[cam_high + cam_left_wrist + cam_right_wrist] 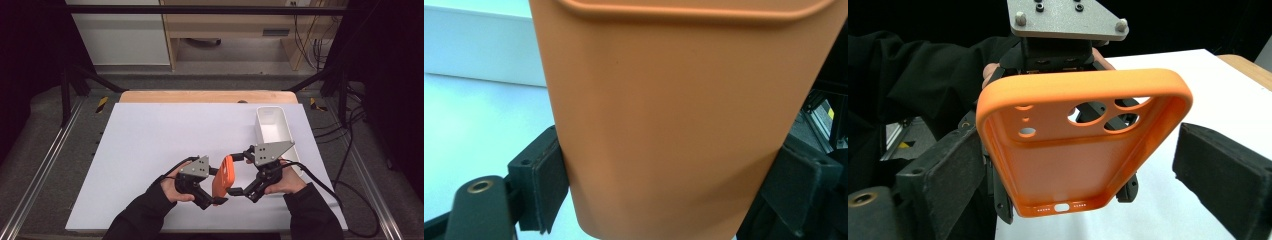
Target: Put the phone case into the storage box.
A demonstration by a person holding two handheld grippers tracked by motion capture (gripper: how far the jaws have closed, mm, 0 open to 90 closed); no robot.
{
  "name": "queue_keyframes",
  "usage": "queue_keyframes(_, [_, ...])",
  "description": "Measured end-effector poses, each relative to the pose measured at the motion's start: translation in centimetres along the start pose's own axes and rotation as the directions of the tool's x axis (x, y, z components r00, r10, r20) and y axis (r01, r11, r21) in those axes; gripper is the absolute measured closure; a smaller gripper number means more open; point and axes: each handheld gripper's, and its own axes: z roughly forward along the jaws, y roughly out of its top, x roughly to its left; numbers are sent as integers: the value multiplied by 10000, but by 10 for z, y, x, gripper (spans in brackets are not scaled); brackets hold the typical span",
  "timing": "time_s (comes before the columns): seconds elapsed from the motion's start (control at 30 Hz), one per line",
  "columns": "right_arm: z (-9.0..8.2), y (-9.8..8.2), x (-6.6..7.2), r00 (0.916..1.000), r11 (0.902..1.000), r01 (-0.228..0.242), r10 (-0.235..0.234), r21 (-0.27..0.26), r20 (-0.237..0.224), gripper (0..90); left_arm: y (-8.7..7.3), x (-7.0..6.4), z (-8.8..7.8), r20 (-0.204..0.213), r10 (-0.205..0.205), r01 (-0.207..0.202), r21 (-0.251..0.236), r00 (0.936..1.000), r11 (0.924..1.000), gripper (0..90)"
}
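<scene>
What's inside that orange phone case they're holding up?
Nothing: the orange phone case is an empty shell with a bare inner face. Through its camera holes you glimpse the left gripper gripping it from behind. The white tray also looks empty, though its near end is covered.

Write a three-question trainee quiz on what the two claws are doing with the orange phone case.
1. True or false: the left claw clamps the orange phone case by its two side edges.
2. Which side of the case faces the camera on the right claw? A: the hollow inside. B: the smooth back. C: a printed label.
3. What stands on the white table beyond the right claw?

Key: 1 true. 2 A; the camera cutouts and the raised rim show in the right gripper view. 3 an open white bin.
</scene>
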Motion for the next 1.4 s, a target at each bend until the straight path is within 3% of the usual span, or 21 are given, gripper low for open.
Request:
queue_keyframes(0.67, [6, -4, 2, 9966, 9997, 216, -208, 90, -798, 148, -2, -4, 6, 449, 451, -468, 367, 9980, 9982, 154])
queue_keyframes(1.4, [7, -5, 2, 9965, 9996, 235, -223, 148, -805, 166, -3, -3, 6, 505, 233, -258, 491, 9985, 9985, 142])
